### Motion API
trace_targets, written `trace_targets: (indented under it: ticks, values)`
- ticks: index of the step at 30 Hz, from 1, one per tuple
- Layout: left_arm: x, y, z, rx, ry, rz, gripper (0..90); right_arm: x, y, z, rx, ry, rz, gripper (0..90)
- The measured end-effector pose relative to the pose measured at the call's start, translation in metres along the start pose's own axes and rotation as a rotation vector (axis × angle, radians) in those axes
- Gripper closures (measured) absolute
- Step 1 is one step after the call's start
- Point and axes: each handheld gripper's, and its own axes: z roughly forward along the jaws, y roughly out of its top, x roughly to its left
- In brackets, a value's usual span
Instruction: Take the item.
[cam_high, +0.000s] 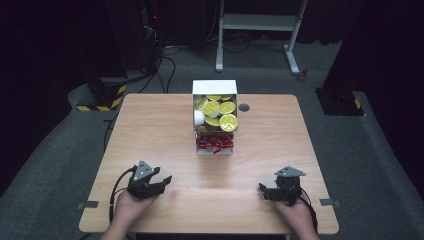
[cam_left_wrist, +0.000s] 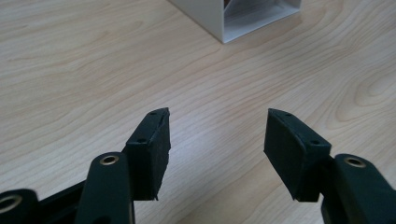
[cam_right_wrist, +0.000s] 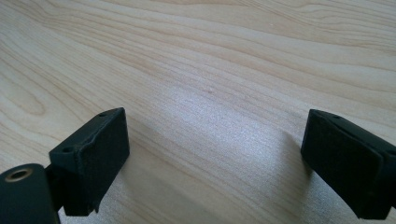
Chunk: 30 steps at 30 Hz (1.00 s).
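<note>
The table (cam_high: 165, 125) is pale wood with wavy brown grain, and on it stands a white box (cam_high: 214, 87) holding round yellow lids (cam_high: 227, 121) printed with white squiggles, with a heap of small red pieces (cam_high: 215, 144) in its lower compartment. Both the left gripper (cam_high: 161, 182) and the right gripper (cam_high: 265, 191) are matte black with grey top plates and brass-coloured rivets. Beyond the table, the floor is dark grey, with yellow-and-black hazard stripes (cam_high: 102, 105) on a base.
</note>
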Motion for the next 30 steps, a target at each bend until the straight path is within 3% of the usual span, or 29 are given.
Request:
trace_targets:
  ticks: [6,11,17,23,30]
  values:
    - [-0.008,0.016,-0.003,-0.036,-0.021,0.026,43.0,0.000,0.000,0.000,0.000,-0.003,0.003,7.9]
    - [-0.010,0.032,-0.015,-0.117,-0.048,0.046,48.1,0.001,-0.002,-0.002,0.000,-0.006,0.008,7.9]
    - [-0.012,0.049,-0.022,-0.140,-0.035,0.012,43.6,0.001,-0.001,-0.001,0.000,-0.003,0.009,7.9]
    - [-0.021,0.068,-0.026,-0.166,-0.010,0.007,44.3,0.001,-0.001,-0.001,-0.002,-0.003,0.007,7.9]
    - [-0.033,0.093,-0.033,-0.187,-0.009,0.044,47.8,0.001,-0.001,-0.001,-0.002,-0.004,0.007,7.9]
